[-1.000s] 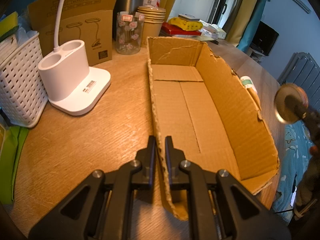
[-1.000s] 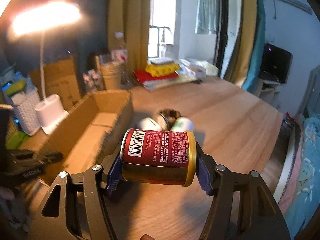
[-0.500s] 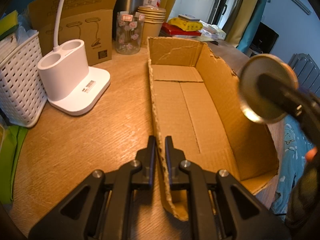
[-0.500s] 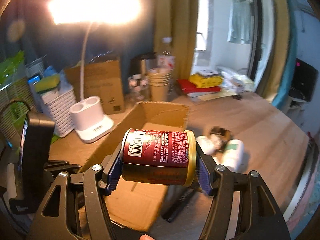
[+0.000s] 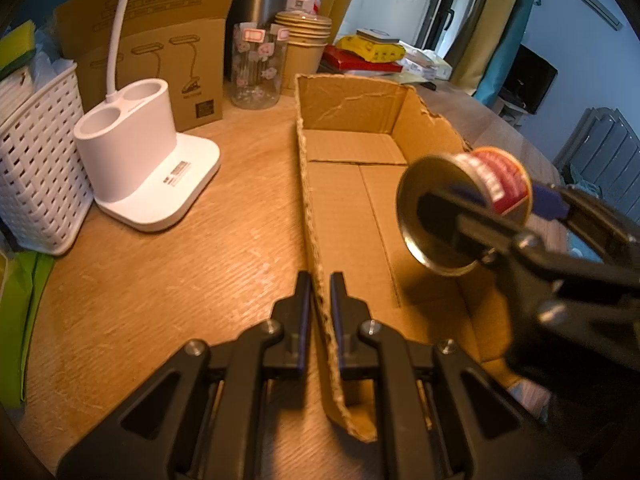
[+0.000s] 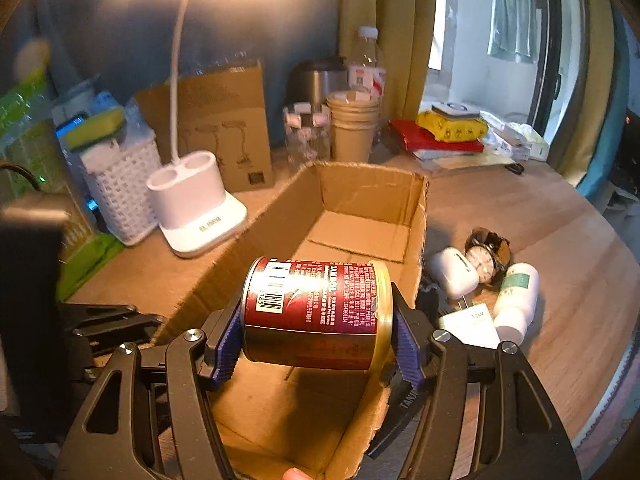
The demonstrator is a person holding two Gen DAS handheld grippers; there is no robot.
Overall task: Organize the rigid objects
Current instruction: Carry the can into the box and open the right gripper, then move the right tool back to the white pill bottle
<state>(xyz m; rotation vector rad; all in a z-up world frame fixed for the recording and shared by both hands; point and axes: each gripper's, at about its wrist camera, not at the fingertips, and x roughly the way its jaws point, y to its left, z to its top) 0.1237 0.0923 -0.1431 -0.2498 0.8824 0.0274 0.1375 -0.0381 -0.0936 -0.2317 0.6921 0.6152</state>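
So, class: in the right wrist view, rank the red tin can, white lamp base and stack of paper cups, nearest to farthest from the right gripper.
1. Red tin can, held between the jaws.
2. White lamp base, left, mid-table.
3. Stack of paper cups, back, beyond the box.

Can (image 6: 316, 312) was dark red with gold rims, white barcode; box (image 5: 344, 200) plain brown cardboard; lamp base (image 5: 148, 168) white; basket (image 5: 36, 168) white lattice.
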